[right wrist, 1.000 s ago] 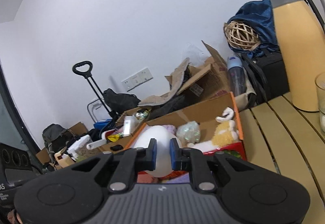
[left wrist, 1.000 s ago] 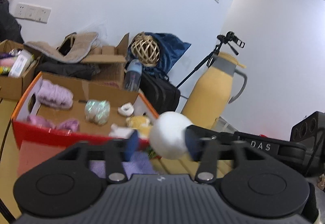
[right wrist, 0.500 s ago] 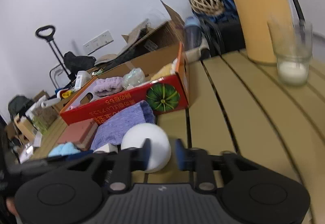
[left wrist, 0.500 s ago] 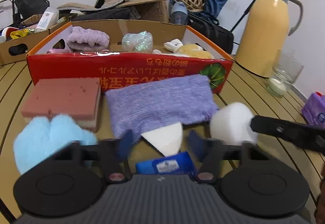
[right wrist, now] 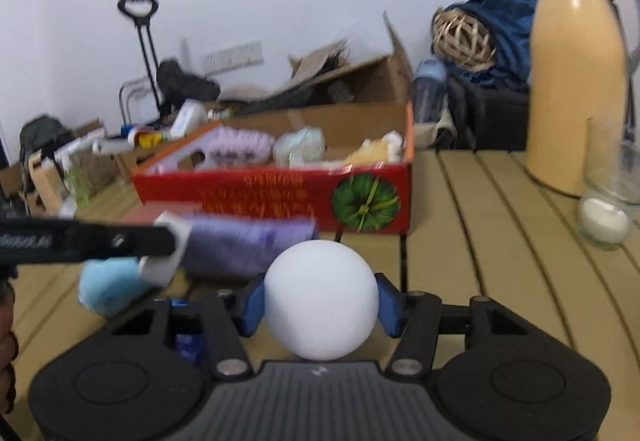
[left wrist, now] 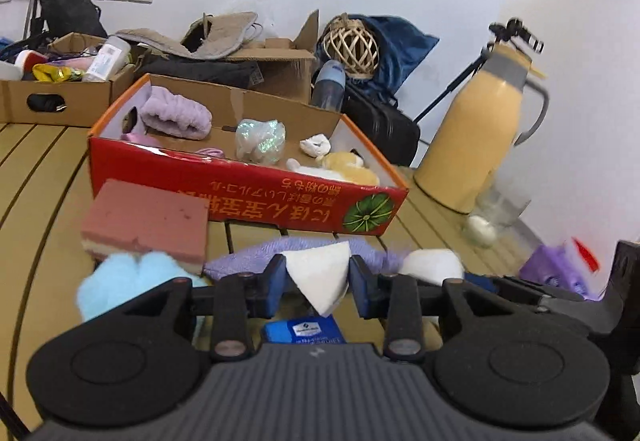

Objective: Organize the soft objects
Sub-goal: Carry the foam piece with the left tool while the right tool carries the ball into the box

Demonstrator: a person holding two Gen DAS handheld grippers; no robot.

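A white wedge sponge (left wrist: 320,273) sits between the blue pads of my left gripper (left wrist: 316,281), just above the table. Its jaws are closing and the pads press on the wedge's sides. In the right wrist view the left gripper (right wrist: 160,247) carries that wedge at its tip. A round white foam ball (right wrist: 320,301) rests on the slatted table between the pads of my right gripper (right wrist: 320,307). Those jaws are opening, and the pads still touch the ball. The red cardboard box (left wrist: 248,197) behind holds several soft items.
A pink sponge (left wrist: 148,221), a light-blue fluffy piece (left wrist: 120,281), a purple cloth (left wrist: 248,257) and a blue packet (left wrist: 304,329) lie before the box. A yellow thermos (left wrist: 476,129), a glass with a candle (left wrist: 492,217) and a purple tissue pack (left wrist: 556,269) stand right.
Both grippers came down from box height to the table. The left jaws narrowed onto the white wedge. The right jaws widened around the white ball, which now rests on the table.
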